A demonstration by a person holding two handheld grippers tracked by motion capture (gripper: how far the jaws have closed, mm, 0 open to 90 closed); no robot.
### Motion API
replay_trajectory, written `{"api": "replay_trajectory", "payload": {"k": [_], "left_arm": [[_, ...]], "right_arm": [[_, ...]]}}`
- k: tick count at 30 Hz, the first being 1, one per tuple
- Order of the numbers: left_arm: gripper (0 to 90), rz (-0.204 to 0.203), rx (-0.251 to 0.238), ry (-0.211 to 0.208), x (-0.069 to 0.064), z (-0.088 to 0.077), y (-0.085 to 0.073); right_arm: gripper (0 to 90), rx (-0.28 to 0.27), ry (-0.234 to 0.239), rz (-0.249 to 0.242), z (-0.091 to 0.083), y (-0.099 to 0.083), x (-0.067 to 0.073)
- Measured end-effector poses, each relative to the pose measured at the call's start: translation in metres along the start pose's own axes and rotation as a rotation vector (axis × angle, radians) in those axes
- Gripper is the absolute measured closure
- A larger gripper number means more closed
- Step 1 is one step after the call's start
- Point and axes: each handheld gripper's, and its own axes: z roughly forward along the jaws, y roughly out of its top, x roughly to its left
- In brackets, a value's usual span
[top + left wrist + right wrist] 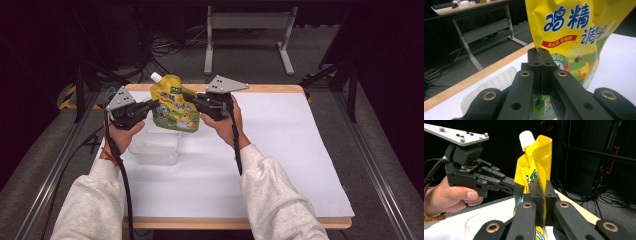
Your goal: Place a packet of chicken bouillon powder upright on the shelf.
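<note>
A yellow spouted pouch [174, 107] with a white cap [156, 77] hangs upright in the air between my two grippers. My left gripper [154, 104] is shut on its left edge. In the left gripper view the jaws [540, 53] pinch the edge of the pouch [571, 27]. My right gripper [191, 98] is shut on the opposite edge, and in the right gripper view the jaws [541, 185] clamp the folded side of the pouch [529, 167] below its cap [526, 138]. A clear plastic container [155, 147] sits on the table just under the pouch.
White sheet covers the wooden table [285, 150], with wide room to the right of my hands. A grey metal stand [247, 21] and cables lie on the floor beyond the far edge. Another desk [469, 8] stands farther off.
</note>
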Motion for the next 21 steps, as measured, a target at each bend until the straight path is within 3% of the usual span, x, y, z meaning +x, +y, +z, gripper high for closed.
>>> {"api": "replay_trajectory", "payload": {"k": [9,21], "left_arm": [[89.9,-0.021,-0.018,0.019,0.011,-0.004,-0.006],[90.0,-0.052,-0.05,0.037,0.026,0.004,-0.004]], "right_arm": [[90.0,-0.003,0.012,0.009,0.015,-0.002,0.001],[90.0,-0.028,-0.035,0.003,0.032,0.005,-0.013]]}}
